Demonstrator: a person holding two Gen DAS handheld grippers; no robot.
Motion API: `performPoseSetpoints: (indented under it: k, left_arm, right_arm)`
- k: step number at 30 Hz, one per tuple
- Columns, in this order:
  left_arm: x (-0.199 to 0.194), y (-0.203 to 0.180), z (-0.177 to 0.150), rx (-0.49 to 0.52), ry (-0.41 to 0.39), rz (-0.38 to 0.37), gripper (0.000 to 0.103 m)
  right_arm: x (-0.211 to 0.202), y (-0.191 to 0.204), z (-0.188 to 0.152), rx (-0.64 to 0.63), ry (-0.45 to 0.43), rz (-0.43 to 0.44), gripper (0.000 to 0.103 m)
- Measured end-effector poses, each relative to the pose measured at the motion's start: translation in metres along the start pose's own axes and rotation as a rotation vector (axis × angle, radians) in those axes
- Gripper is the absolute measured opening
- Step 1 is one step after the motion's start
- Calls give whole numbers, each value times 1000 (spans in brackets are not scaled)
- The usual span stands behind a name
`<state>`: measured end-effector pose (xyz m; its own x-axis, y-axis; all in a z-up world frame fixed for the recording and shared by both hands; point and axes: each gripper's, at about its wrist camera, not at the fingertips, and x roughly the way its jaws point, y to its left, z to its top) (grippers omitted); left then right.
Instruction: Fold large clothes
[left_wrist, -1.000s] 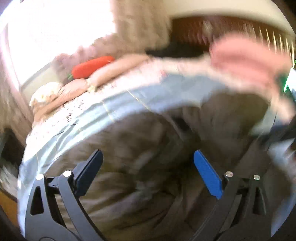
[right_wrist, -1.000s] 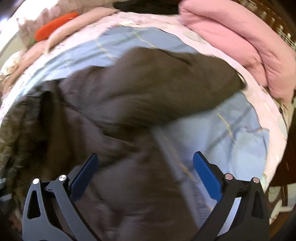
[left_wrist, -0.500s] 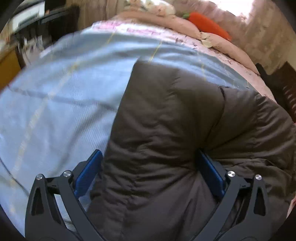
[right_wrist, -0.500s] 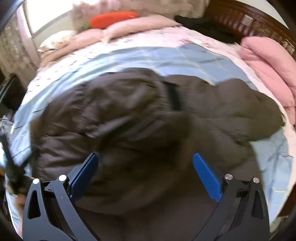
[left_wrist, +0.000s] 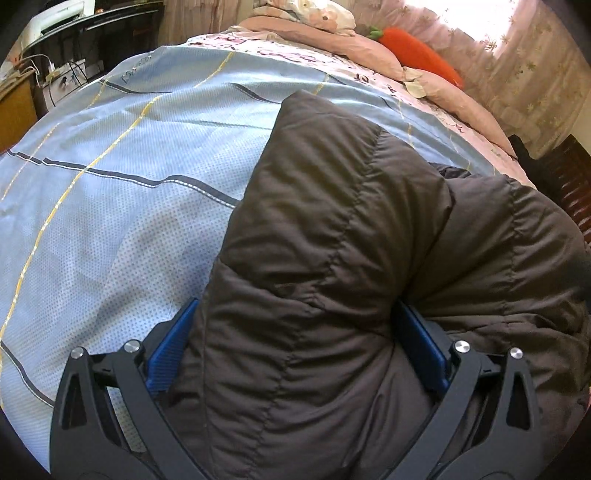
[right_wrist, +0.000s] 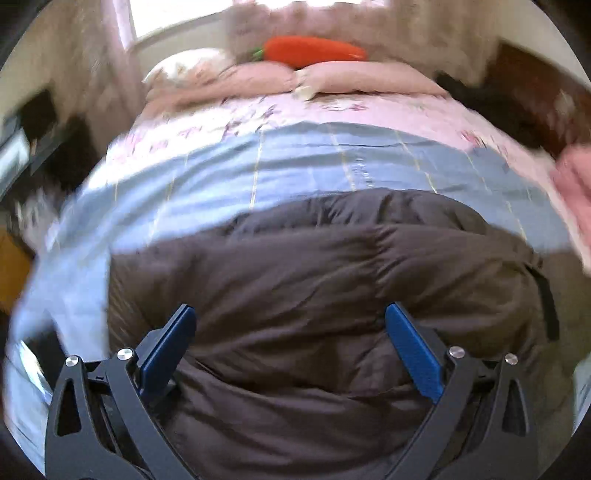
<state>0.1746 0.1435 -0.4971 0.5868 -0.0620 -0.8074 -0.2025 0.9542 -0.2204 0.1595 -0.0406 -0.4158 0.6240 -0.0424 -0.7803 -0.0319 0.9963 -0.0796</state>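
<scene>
A dark brown quilted puffer jacket lies on a light blue bed cover. In the left wrist view a thick padded part of it fills the space between the wide-apart blue pads of my left gripper; whether the pads press it I cannot tell. In the right wrist view, which is blurred, the jacket spreads across the bed below my right gripper, which is open and holds nothing.
Pink bedding and pillows lie at the head of the bed with an orange carrot plush. A desk with cables stands at the left. A dark wooden bed frame is at the right.
The left gripper swung down from above the bed and now has the jacket's padded part between its pads. The right gripper kept sweeping over the jacket and stays open.
</scene>
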Motion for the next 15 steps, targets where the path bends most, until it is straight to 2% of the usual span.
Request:
performPoseSetpoints:
  k: [2,3,5,8,10,12,15]
  left_arm:
    - [1,-3,-2,11,-8,13,101]
    - [1,-3,-3,17,-11,16,101]
    - [1,-5,-4,27,-19,25,101]
    - [2,-7,-5,33,-24,32,101]
    - [2,-10,-6,40,-31,43,101]
    - [3,-13,-6,47,-36,53,101]
    - [5,-22,-6,59,-46,68,101]
  right_arm:
    - [8,8,-15,-160,-37,-57,102]
    - [9,3,-21,-185,-59,-45,102]
    - [9,-20,-22,-132,-67,-11,102]
    - [10,-56,-25,-146,-89,-95,102]
    - [11,-77,-30,-153,-96,-120,102]
    - [17,-107,-36,-96,-77,-87,102]
    - [39,-117,-54,-59,-56,-36,102]
